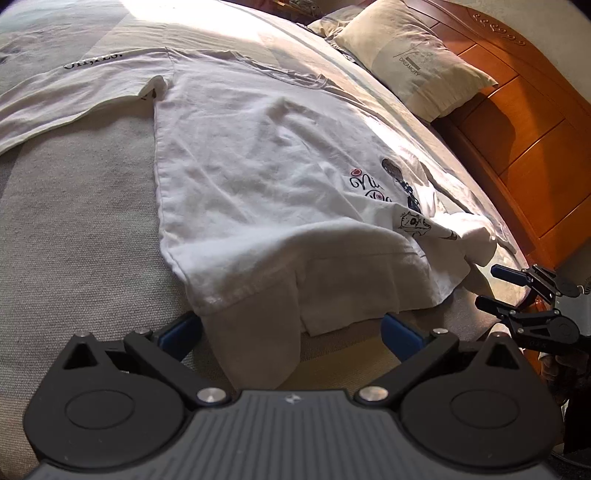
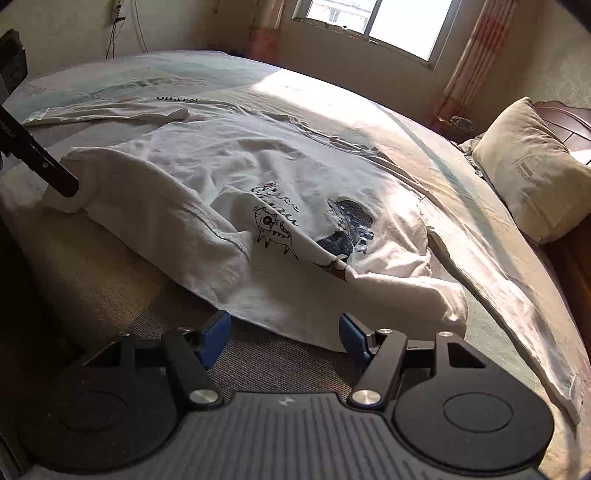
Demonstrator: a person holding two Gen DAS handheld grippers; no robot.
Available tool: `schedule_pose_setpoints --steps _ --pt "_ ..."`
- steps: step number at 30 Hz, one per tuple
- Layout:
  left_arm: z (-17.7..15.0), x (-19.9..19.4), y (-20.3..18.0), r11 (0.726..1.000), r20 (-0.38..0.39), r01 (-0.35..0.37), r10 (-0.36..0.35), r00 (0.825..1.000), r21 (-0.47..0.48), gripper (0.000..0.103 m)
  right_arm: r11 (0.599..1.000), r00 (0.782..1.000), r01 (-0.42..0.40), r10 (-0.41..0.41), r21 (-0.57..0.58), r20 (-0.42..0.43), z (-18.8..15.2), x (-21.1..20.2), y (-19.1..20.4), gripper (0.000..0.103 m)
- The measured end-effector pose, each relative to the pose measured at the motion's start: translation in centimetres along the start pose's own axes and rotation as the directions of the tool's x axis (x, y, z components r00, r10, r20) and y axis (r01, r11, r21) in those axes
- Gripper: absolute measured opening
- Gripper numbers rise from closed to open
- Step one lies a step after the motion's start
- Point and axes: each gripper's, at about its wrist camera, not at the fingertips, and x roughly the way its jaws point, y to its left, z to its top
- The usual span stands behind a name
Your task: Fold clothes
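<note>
A white T-shirt (image 1: 258, 166) with a cartoon cat and blue figure print (image 2: 275, 225) lies spread on the bed, its near part folded over and rumpled. My left gripper (image 1: 291, 332) stands open at the shirt's near hem, and a flap of cloth (image 1: 258, 347) hangs between its wide blue pads without being pinched. My right gripper (image 2: 284, 332) is open too, its blue pads on either side of the shirt's near edge. In the left wrist view the right gripper (image 1: 487, 288) shows at the right, jaws apart.
A second white shirt (image 1: 74, 85) lettered "OH,YES!" lies beyond, partly under the first. A beige pillow (image 1: 417, 62) rests by the wooden headboard (image 1: 517, 129). The grey bed cover (image 2: 110, 288) shows in front. A window (image 2: 373, 18) lights the far side.
</note>
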Motion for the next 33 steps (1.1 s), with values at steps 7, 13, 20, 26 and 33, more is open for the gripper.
schedule_pose_setpoints --steps 7,13,20,26,33 --pt "0.5 0.2 1.4 0.996 0.043 0.059 -0.056 0.998 -0.069 0.102 0.977 0.999 0.045 -0.049 0.208 0.014 -2.3 0.3 -9.0 0.088" --pt "1.0 0.8 1.0 0.999 0.030 0.040 -0.039 0.999 -0.033 0.102 0.972 0.994 -0.106 0.102 0.210 0.031 -1.9 4.7 -12.4 0.088" --pt "1.6 0.7 2.0 0.991 0.025 0.077 -0.075 0.997 -0.112 0.102 0.838 0.878 -0.475 0.473 0.268 0.077 0.1 9.4 -13.5 0.095" --pt "2.1 1.0 2.5 0.985 0.038 0.108 -0.104 0.994 -0.135 0.102 0.723 0.774 -0.623 0.624 0.299 0.103 0.6 10.5 -14.4 0.098" --pt "2.0 1.4 3.2 0.925 -0.006 0.283 -0.294 0.956 -0.253 0.102 0.569 0.686 -0.703 0.700 0.426 0.197 0.2 10.8 -14.9 0.099"
